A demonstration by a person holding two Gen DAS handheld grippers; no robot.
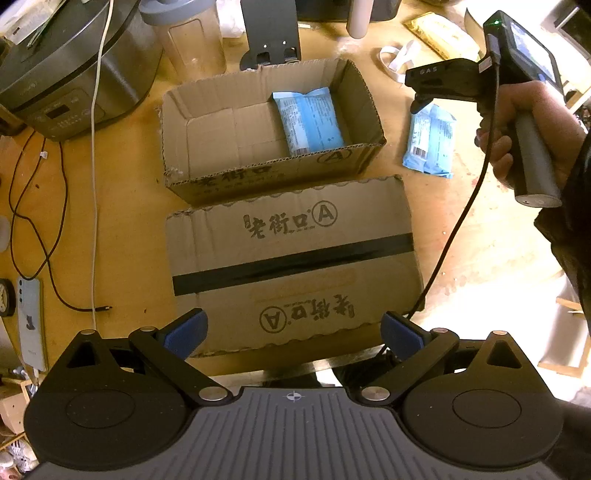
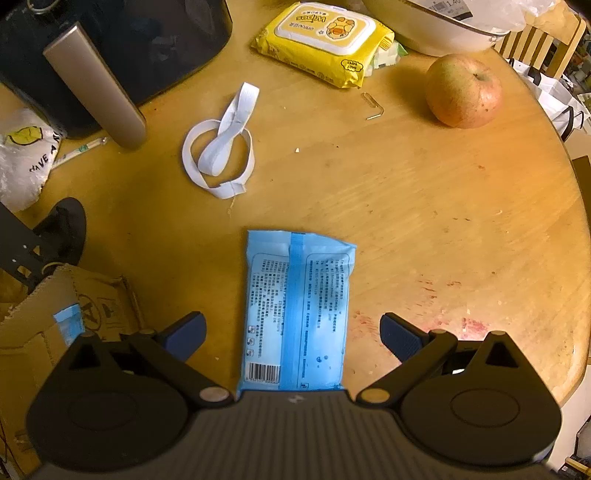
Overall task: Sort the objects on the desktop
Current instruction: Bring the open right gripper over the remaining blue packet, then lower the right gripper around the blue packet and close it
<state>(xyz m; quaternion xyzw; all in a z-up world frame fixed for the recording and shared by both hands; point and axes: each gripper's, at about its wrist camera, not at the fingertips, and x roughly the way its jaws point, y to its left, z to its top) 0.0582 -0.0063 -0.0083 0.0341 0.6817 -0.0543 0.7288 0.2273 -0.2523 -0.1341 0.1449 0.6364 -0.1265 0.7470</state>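
An open cardboard box (image 1: 207,110) stands mid-table with one blue tissue pack (image 1: 308,122) lying inside it at the right. A second blue tissue pack (image 1: 430,146) (image 2: 295,310) lies flat on the wooden table just right of that box. My right gripper (image 2: 293,336) hovers over this pack, open, with the pack between its blue pads and untouched; in the left wrist view the right gripper (image 1: 417,105) hangs above the pack, held by a hand. My left gripper (image 1: 293,332) is open above a flat, taped cardboard box (image 1: 295,266) at the near edge.
A yellow wipes pack (image 2: 321,40), an apple (image 2: 463,90), a white elastic band (image 2: 221,155) and a paper clip (image 2: 373,107) lie further back. A rice cooker (image 1: 70,74), a plastic jar (image 1: 184,33), cables (image 1: 94,147) and a phone (image 1: 31,321) occupy the left side.
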